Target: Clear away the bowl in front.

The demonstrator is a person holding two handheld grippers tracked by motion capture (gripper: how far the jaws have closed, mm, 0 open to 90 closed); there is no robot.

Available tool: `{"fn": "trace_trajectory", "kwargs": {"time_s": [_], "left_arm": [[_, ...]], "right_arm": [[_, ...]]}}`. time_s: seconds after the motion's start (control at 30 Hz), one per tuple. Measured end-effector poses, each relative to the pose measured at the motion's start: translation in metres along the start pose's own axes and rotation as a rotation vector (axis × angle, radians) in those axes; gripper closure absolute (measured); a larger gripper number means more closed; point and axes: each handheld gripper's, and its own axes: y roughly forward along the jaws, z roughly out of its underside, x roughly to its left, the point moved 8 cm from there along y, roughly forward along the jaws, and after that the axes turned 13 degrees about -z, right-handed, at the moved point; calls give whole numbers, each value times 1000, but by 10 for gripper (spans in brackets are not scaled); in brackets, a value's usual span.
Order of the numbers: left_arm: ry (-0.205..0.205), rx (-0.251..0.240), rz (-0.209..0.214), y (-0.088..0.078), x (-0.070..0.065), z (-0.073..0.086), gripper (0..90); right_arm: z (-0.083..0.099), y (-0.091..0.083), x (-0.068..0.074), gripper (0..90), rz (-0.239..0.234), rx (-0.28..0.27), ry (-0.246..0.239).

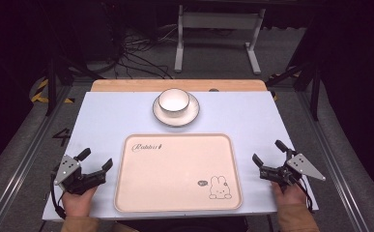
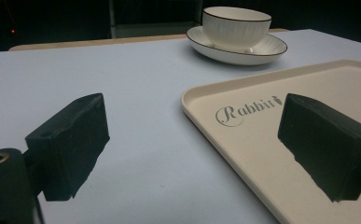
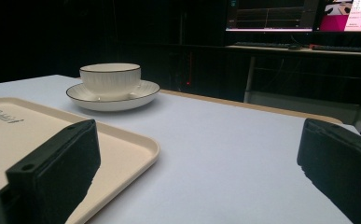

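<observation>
Resting released at the table's near corners, left gripper (image 1: 96, 163) and right gripper (image 1: 267, 152) flank the empty tray (image 1: 177, 172). Bowl (image 1: 174, 100) sits on its saucer (image 1: 192, 114) near the far edge. Likely start; next a reach forward.

white bowl (image 1: 174, 101) on saucer (image 1: 190, 114), upright

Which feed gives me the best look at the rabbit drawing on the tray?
The high view: the rabbit drawing sits fully visible in the tray's near right corner. The left gripper view catches the tray's far left corner with the lettering, no rabbit. The right gripper view shows its far right corner.
</observation>
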Motion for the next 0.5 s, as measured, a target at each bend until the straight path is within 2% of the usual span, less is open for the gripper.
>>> {"fn": "trace_trajectory", "kwargs": {"time_s": [0.5], "left_arm": [[12, -4, -3, 0, -1, 0, 94]], "right_arm": [[0, 0, 0, 1, 0, -1, -1]]}}
